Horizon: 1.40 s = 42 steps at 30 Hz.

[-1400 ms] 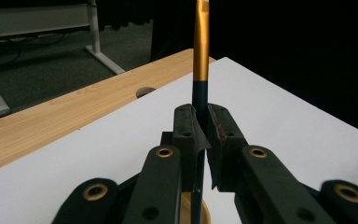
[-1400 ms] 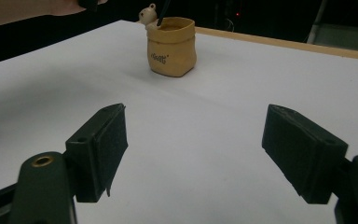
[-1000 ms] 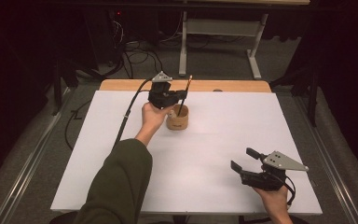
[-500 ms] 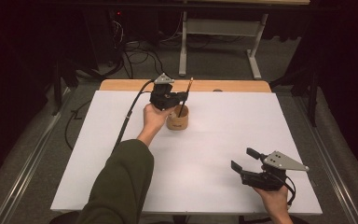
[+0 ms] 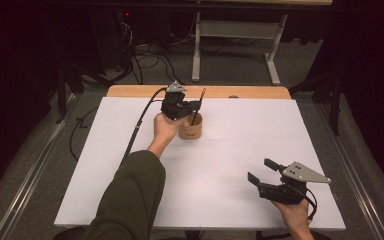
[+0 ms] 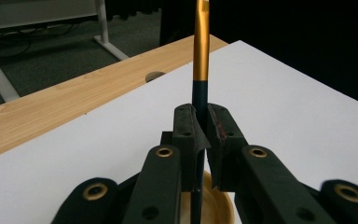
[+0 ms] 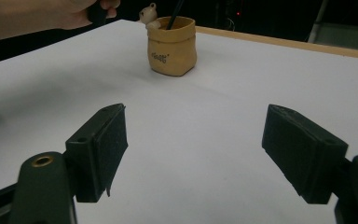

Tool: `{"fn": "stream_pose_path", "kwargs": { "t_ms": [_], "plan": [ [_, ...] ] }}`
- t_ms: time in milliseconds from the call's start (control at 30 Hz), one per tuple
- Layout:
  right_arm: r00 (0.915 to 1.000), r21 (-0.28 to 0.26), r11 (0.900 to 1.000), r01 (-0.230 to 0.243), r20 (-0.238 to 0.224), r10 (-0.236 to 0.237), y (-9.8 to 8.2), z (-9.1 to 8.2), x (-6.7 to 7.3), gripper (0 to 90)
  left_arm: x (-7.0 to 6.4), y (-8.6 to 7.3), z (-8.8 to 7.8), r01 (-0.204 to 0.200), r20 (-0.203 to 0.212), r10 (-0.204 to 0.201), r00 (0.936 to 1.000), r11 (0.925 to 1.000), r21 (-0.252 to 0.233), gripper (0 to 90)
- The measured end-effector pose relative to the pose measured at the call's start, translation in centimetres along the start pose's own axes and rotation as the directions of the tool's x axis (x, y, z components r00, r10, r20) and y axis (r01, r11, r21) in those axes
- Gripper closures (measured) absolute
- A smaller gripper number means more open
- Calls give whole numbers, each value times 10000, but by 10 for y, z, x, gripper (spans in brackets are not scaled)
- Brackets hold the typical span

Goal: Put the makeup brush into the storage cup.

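Note:
A tan cup [image 5: 190,129] stands on the white table top [image 5: 230,145], left of centre towards the back. A slim pen [image 5: 199,102] with a dark shaft and a gold upper part [image 6: 201,51] stands tilted with its lower end in the cup [image 6: 219,203]. My left gripper [image 5: 196,105] is shut on the pen's dark shaft just above the cup, and its pads [image 6: 189,130] press it from both sides. My right gripper [image 5: 261,170] rests near the front right edge, open, with only bare white surface between its fingers [image 7: 196,140]. From there the cup [image 7: 172,46] sits far ahead.
A bare wooden strip [image 5: 250,92] with a small hole runs along the table's back edge. The left gripper's cable [image 5: 137,125] trails across the table's left side. Behind the table are a metal table frame [image 5: 196,45] and loose floor cables [image 5: 145,55].

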State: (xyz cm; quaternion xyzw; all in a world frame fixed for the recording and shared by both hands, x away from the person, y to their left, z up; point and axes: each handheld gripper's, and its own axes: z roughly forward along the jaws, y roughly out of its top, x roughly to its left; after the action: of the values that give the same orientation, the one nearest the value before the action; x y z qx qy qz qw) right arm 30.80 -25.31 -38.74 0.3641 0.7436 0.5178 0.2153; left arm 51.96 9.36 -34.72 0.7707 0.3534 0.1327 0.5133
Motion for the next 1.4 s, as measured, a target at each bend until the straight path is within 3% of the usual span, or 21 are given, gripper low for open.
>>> {"fn": "stream_pose_path", "kwargs": {
  "t_ms": [433, 900, 1033, 1167, 1400],
  "plan": [
    [10000, 16, 10000, 25, 12, -25, 0, 0, 0, 238, -3, -4, 6, -252, -68, 255, 9997, 9992, 316, 824],
    [10000, 51, 10000, 19, 31, -19, 0, 0, 0, 238, -3, -6, 8, -245, -76, 249, 9997, 9984, 514, 822],
    [10000, 37, 10000, 8, 35, -8, 0, 0, 0, 238, -4, -5, 7, -246, -208, 257, 9995, 9983, 531, 694],
    [10000, 31, 10000, 16, 14, -16, 0, 0, 0, 238, -6, -4, 4, -474, -306, 491, 9983, 9974, 544, 650],
    [10000, 55, 10000, -3, 17, 3, 0, 0, 0, 238, -9, -2, 1, -482, -215, 492, 9986, 9979, 429, 581]
  ]
}}
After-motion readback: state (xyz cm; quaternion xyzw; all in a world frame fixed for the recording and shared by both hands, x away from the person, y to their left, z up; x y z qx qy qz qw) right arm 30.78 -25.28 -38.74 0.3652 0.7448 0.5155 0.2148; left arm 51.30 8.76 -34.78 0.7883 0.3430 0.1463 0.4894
